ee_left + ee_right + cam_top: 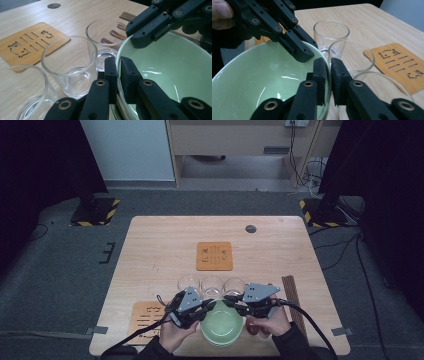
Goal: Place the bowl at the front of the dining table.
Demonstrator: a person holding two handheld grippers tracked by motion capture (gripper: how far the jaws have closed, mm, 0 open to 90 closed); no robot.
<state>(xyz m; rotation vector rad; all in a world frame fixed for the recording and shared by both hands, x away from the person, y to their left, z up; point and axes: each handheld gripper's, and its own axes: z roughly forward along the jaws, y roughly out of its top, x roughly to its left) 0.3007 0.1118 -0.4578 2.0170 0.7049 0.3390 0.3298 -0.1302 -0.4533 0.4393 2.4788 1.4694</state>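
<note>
One green bowl [221,326] is seen at the near edge of the tabletop [160,245], and all places below are given rel. to it. It is pinched at the rim from both sides. The left gripper [205,308] is closed on the rim at the bowl's left, w/ one of its fingers [111,72] outside the wall and the other inside. The right gripper [234,304] is closed on the rim at the bowl's right, its fingers [320,75] likewise set astride the wall. Each gripper is held by one hand, 2 hands in all, at the bowl's near side.

Three clear glasses [211,285] are counted, lined up in a row just behind the bowl; all are upright and look empty. The nearest glass is just beside the bowl's far rim; whether they touch cannot be told.

Two wooden cut-out mats are counted: one mat [214,255] farther behind the bowl, beyond the glasses, and a second mat [145,320] to the bowl's left, partly covered by the left gripper and hand. A bundle of dark chopsticks [291,297] is laid to the bowl's right, no. not countable. One round grommet [250,228] is seen far behind.
</note>
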